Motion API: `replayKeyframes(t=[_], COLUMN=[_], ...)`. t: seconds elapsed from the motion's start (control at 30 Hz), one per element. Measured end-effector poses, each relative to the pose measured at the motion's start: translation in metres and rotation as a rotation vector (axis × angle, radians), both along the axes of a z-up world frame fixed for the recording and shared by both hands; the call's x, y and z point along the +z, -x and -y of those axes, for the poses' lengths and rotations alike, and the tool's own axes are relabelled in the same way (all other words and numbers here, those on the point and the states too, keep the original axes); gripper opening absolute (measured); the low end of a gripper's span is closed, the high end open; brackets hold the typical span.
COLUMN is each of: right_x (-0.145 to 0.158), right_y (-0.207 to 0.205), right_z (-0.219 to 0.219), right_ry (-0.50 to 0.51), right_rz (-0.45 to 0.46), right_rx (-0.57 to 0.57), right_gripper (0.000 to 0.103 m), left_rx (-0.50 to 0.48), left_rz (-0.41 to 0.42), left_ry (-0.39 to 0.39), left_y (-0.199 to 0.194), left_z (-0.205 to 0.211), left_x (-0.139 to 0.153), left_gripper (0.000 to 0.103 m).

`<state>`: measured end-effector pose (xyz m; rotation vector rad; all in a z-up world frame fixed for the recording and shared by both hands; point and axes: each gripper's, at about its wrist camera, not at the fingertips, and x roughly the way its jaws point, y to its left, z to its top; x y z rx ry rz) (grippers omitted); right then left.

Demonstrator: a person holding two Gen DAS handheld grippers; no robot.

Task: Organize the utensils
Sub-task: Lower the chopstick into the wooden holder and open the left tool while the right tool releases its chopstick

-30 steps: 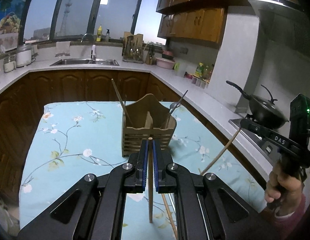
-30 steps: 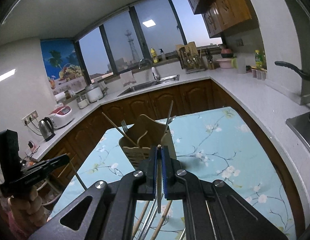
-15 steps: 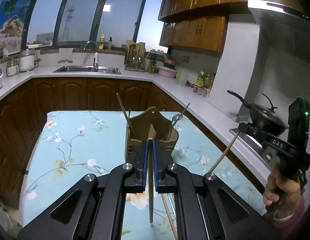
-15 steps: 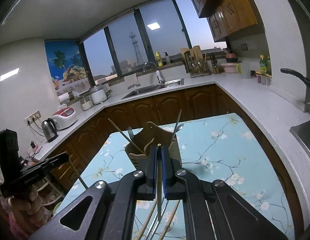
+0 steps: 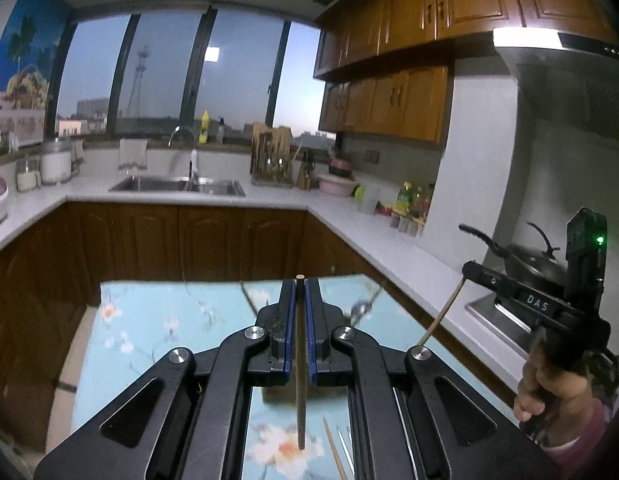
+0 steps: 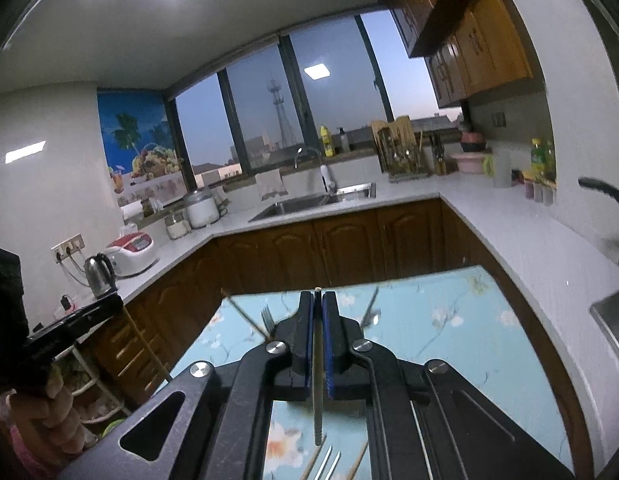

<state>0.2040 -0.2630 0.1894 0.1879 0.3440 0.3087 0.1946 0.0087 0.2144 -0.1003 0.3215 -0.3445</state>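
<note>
Now the left gripper [image 5: 300, 292] is clamped tight on 1 wooden chopstick [image 5: 300, 380], held above the floral tablecloth [image 5: 149, 328]. Rightward, the right gripper [image 6: 317, 308] pinches 1 thin metal chopstick [image 6: 317, 408] above a fork [image 6: 325, 462] lying on the cloth.
</note>
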Motion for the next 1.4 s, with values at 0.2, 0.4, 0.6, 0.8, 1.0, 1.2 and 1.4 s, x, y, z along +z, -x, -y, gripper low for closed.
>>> replayKeyframes(t=[0.2,0.4,0.6,0.8,1.0,1.2,1.4], right_x=[0.024,0.030,0.004,-0.033,-0.062,-0.067,-0.064], right_y=[-0.033,-0.068,-0.089,-0.094,-0.098,-0.100,-0.105], right_z=[-0.005,-0.010,-0.014,-0.019,-0.022,-0.018,-0.015], right_ry=[0.009,0.013,0.020,0.032,0.026,0.022,0.016], right_rz=[0.052,0.068,0.041,0.005,-0.041,-0.053,-0.072], right_rx=[-0.027,-0.056,-0.073,-0.079,-0.080,-0.088,-0.084], right_gripper=[0.004,0.004,0.004,0.004,0.004,0.004,0.005], left_rx=[0.016,0.055,0.106,0.135,0.151,0.161,0.160], left_rz=[0.059,0.088,0.058,0.000,-0.048,-0.073,-0.084], left_ry=[0.009,0.046,0.071,0.100,0.098,0.092,0.073], left_y=[-0.036,-0.079,-0.111,-0.117,-0.118,-0.120,-0.122], left_z=[0.005,0.008,0.012,0.011,0.009,0.006,0.007], left_x=[0.027,0.033,-0.005,-0.052,-0.082,-0.093,-0.090], left_gripper=[0.004,0.004,0.004,0.004,0.004,0.004,0.005])
